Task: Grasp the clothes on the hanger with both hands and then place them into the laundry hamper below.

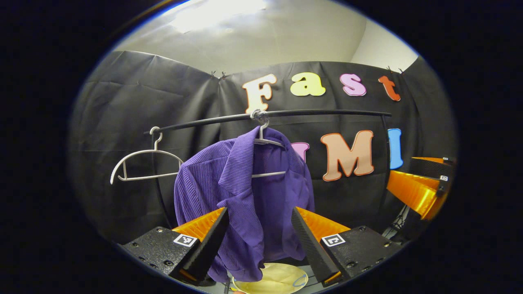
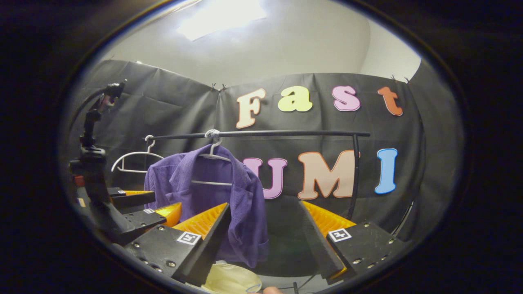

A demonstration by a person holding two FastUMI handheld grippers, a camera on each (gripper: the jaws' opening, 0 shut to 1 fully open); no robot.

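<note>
Purple shirt (image 1: 245,196) hung on hanger (image 1: 267,141) from rail (image 1: 327,112), straight ahead of left tool (image 1: 258,230), apart. Left tool (image 2: 139,204) wide. Right tool (image 2: 265,228) wide, shirt (image 2: 204,196) ahead-left. Hamper (image 1: 271,279) below shirt. Spare hanger (image 1: 141,163) farther left.

Spare hanger (image 1: 141,163): white, bare — hooked on the rail's left end.
Rail (image 1: 327,112): dark bar across the booth, post (image 2: 354,175) at right.
Ceiling light (image 2: 220,16): glaring overhead.
</note>
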